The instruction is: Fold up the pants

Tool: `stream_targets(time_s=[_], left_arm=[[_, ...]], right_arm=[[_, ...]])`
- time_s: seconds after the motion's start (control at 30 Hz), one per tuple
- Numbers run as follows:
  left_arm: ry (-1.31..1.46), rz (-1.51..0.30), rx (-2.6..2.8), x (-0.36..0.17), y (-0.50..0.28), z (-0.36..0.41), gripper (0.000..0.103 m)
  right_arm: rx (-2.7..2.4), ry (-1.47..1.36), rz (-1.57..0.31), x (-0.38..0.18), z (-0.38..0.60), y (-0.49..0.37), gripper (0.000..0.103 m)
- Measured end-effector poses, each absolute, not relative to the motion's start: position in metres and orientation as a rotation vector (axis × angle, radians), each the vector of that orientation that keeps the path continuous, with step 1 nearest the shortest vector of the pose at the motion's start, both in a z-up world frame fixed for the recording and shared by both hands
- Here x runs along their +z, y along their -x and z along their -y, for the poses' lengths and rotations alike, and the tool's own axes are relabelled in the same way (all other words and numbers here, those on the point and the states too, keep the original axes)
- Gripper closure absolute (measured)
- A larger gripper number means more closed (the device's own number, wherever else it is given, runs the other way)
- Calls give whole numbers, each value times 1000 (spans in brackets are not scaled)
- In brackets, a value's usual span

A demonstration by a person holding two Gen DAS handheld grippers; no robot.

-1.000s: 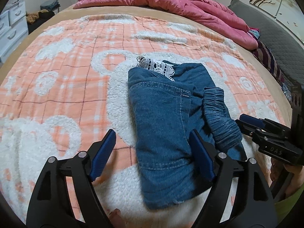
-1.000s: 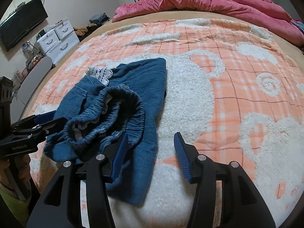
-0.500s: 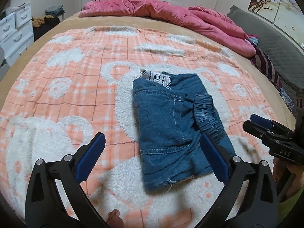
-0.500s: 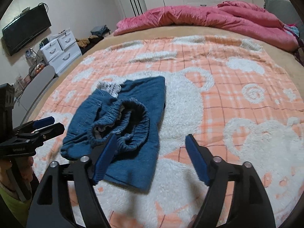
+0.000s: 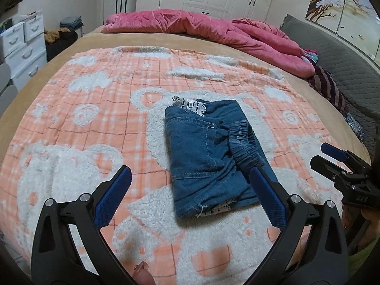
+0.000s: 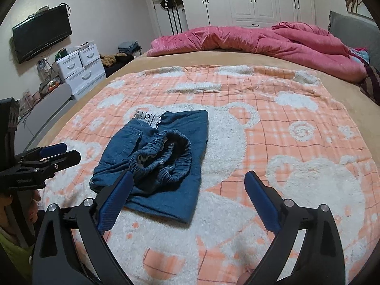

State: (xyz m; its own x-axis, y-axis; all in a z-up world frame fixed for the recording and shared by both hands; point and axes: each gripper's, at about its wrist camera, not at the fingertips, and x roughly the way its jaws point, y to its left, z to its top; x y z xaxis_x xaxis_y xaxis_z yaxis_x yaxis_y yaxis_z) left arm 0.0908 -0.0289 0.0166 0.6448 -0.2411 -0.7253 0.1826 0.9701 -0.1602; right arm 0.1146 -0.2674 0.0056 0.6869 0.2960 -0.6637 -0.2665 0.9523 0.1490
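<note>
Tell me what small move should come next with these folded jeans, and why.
Probably tuck the waistband flat with the right gripper. The jeans lie folded on the blanket, but the elastic waistband bunches up loosely on top. Both grippers, left included, have just been opening and hold nothing.

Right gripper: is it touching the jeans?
Cannot tell. In the right wrist view the right gripper is open, having just widened, but its left finger overlaps the jeans, so no gap or contact shows.
</note>
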Motion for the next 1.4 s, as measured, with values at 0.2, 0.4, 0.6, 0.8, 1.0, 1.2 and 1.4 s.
stream_targets(time_s=[0.2, 0.4, 0.6, 0.8, 1.0, 1.2, 1.4], left_arm=[[74, -821, -231, 19, -75, 27, 9], [64, -819, -222, 18, -61, 26, 9], [55, -818, -216, 14, -47, 25, 9], [48, -818, -211, 7, -32, 24, 9], [52, -815, -199, -1, -19, 21, 9], [70, -817, -191, -9, -7, 18, 9], [81, -812, -192, -17, 1, 18, 9]], right_arm=[[320, -46, -741, 8, 267, -102, 7], [327, -41, -735, 8, 263, -88, 7], [319, -53, -734, 4, 264, -74, 4], [309, -59, -736, -1, 267, -61, 4], [296, -49, -727, -4, 269, -47, 4], [291, -55, -726, -10, 271, -36, 4], [296, -61, -727, -19, 268, -26, 4]])
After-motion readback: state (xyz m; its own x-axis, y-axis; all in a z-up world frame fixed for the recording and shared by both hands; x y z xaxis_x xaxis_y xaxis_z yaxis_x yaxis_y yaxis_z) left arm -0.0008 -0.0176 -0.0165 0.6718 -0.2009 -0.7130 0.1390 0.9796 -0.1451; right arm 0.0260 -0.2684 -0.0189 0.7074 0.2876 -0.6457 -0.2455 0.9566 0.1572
